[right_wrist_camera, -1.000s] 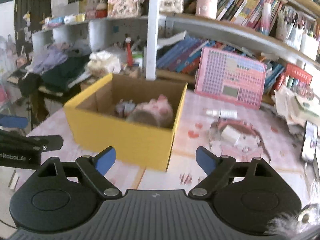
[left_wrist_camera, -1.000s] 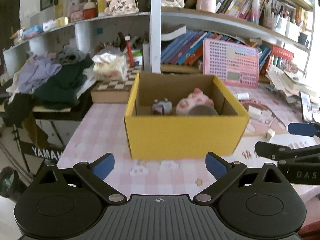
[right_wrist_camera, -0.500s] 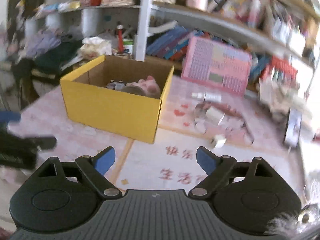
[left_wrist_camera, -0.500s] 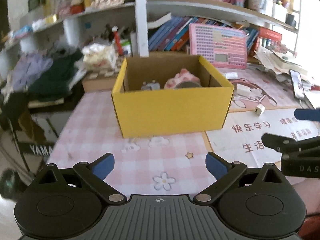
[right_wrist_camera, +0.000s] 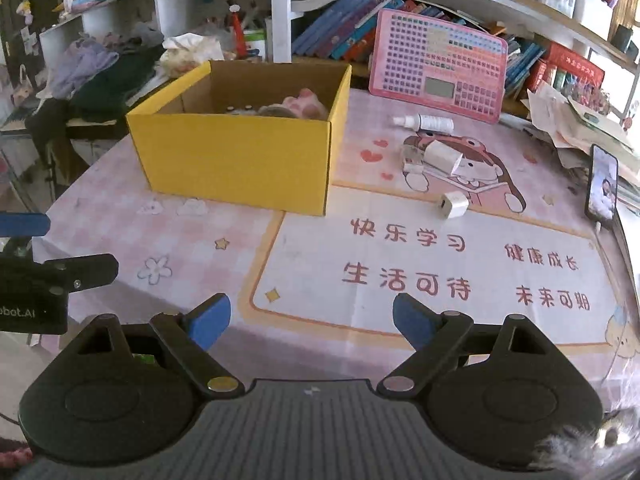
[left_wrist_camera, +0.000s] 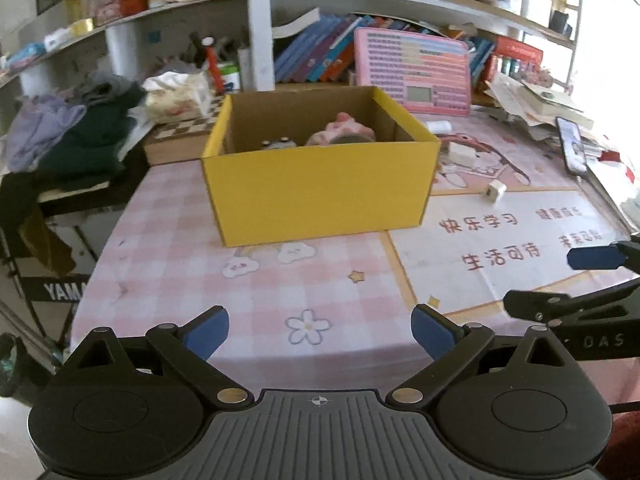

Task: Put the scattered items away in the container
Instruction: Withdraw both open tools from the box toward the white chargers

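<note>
A yellow cardboard box (left_wrist_camera: 320,184) (right_wrist_camera: 236,156) stands on the pink table mat, with a pink plush toy (left_wrist_camera: 344,130) (right_wrist_camera: 304,106) and a small grey item (left_wrist_camera: 276,144) inside. To its right lie a small white charger cube (right_wrist_camera: 453,205) (left_wrist_camera: 495,191), a larger white adapter (right_wrist_camera: 440,156) (left_wrist_camera: 460,151) and a white spray bottle (right_wrist_camera: 424,122) (left_wrist_camera: 438,126). My left gripper (left_wrist_camera: 320,330) hangs open over the near table edge, nothing between its fingers. My right gripper (right_wrist_camera: 311,320) is open too, empty, near the front edge and well short of the cube.
A phone (right_wrist_camera: 602,188) lies at the right edge beside loose papers (right_wrist_camera: 580,128). A pink keyboard toy (right_wrist_camera: 438,66) leans on the shelf of books behind. Piled clothes (left_wrist_camera: 72,132) and a checkered board (left_wrist_camera: 180,136) sit to the left of the box.
Both grippers have pulled back from the box and dipped, so more of the table mat shows in front of it. Their jaws stay wide apart.
</note>
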